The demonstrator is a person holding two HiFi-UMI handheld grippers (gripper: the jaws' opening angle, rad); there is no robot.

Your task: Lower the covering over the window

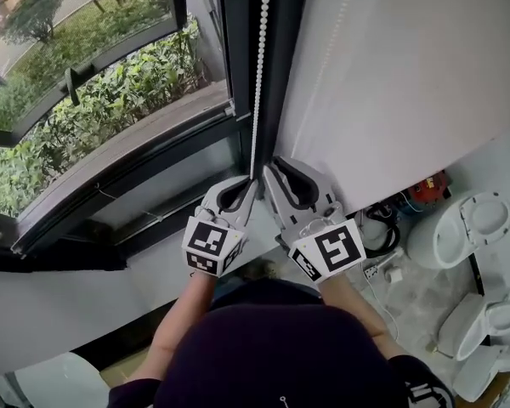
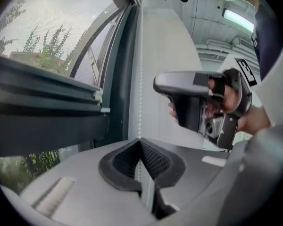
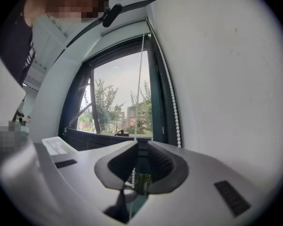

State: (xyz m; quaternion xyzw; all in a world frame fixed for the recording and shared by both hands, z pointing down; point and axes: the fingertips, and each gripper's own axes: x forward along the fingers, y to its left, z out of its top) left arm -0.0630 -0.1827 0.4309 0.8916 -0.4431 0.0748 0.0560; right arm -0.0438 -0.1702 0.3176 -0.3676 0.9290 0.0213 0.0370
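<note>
A white bead chain [image 1: 257, 75] hangs down the dark window frame [image 1: 238, 49] and ends between my two grippers. My left gripper [image 1: 253, 182] is shut on the chain [image 2: 140, 102], which runs straight into its closed tips [image 2: 140, 141]. My right gripper [image 1: 270, 165] sits just beside and slightly above it. Its jaws [image 3: 141, 142] are nearly together, with a thin strand [image 3: 140, 79] coming down into them and beads showing in the narrow slit. A second beaded strand [image 3: 172, 102] hangs along the frame. The glass [image 1: 93, 100] shows the garden; no covering is seen over it.
A broad white wall [image 1: 408, 58] stands right of the window. The dark sill [image 1: 110, 177] runs to the left. On the floor at the right are white toilets [image 1: 459, 228], a red object [image 1: 429, 189] and cables. A person's arms and dark top fill the bottom.
</note>
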